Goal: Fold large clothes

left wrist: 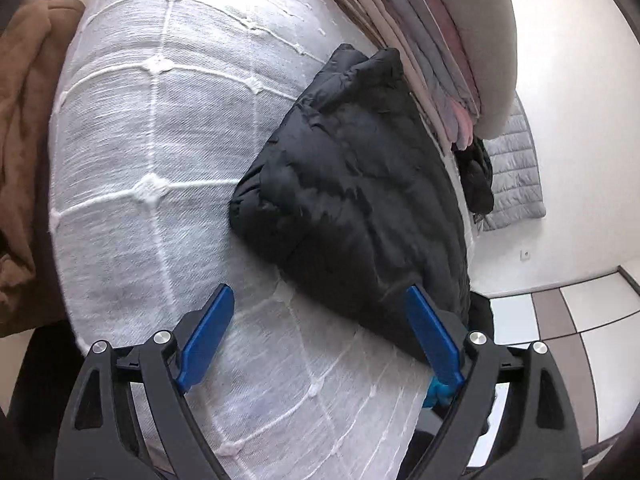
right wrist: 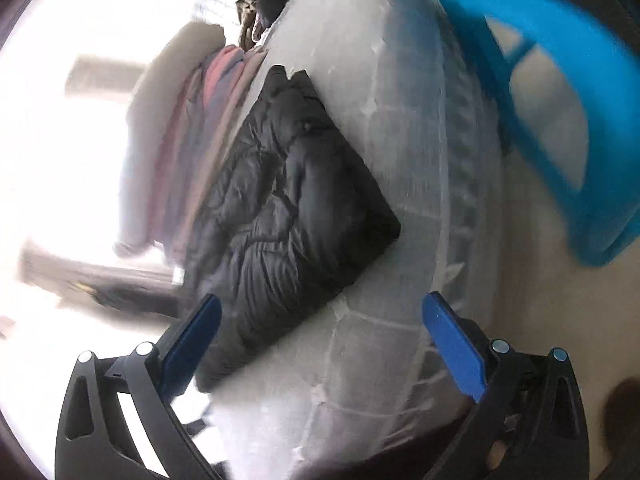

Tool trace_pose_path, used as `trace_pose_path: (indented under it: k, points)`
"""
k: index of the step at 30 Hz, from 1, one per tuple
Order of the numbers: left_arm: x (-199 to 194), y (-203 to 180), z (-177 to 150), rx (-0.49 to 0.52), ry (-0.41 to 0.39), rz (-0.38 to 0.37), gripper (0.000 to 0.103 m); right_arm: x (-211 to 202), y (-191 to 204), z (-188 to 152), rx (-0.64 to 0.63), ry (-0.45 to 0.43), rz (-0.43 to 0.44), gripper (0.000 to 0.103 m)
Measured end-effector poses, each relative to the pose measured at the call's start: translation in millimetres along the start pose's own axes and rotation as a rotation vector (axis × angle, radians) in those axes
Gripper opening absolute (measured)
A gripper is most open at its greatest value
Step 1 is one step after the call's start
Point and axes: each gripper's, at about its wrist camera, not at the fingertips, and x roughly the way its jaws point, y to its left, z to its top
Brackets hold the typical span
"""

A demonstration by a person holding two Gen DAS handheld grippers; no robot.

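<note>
A black puffer jacket (left wrist: 352,200) lies folded into a compact bundle on a white quilted mattress (left wrist: 160,140). My left gripper (left wrist: 320,292) stands open just before the jacket's near corner. Its right finger (left wrist: 434,336) overlaps the jacket's edge in the picture, and nothing sits between the pads. In the blurred right wrist view the same jacket (right wrist: 296,208) lies on the mattress (right wrist: 400,100). My right gripper (right wrist: 322,299) is open above the jacket's near edge, with its left finger (right wrist: 192,344) over the jacket's side. Neither gripper holds anything.
A brown garment (left wrist: 24,140) hangs over the mattress's left side. Folded clothes (left wrist: 420,40) are stacked beyond the jacket. A grey quilted piece (left wrist: 516,168) hangs by the wall, above a tiled floor (left wrist: 560,320). A blurred bright blue plastic shape (right wrist: 560,100) fills the upper right.
</note>
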Motion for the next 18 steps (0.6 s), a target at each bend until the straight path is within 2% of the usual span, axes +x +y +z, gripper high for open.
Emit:
trace_pose_path:
  k: [4,7,9,16,17,18]
  points:
    - [8.4,4.2,2.2,-0.058,-0.046,-0.012,0.084,8.6,-21.1,14.0,0.109,0.009,0.109,0.097]
    - [13.0,-2.2,-1.2,-0.049,-0.072,-0.006,0.085,16.5,-27.7,24.2,0.155,-0.004,0.152,0.097]
    - [14.5,-6.1,-3.6,-0.049,-0.091,-0.053,0.085,18.1,-25.4,27.8,0.155,-0.012,0.200,0.097]
    - [24.4,-14.4,5.6,-0.057,-0.122,-0.062,0.086,30.5,1.1,37.8,0.078,-0.036,0.224,0.094]
    - [27.7,-16.4,7.3,-0.050,-0.119,-0.047,0.086,31.3,2.6,36.3,0.073,-0.035,0.220,0.086]
    - [32.7,-19.4,9.5,-0.038,-0.116,-0.007,0.086,35.4,4.1,37.3,0.071,-0.026,0.218,0.062]
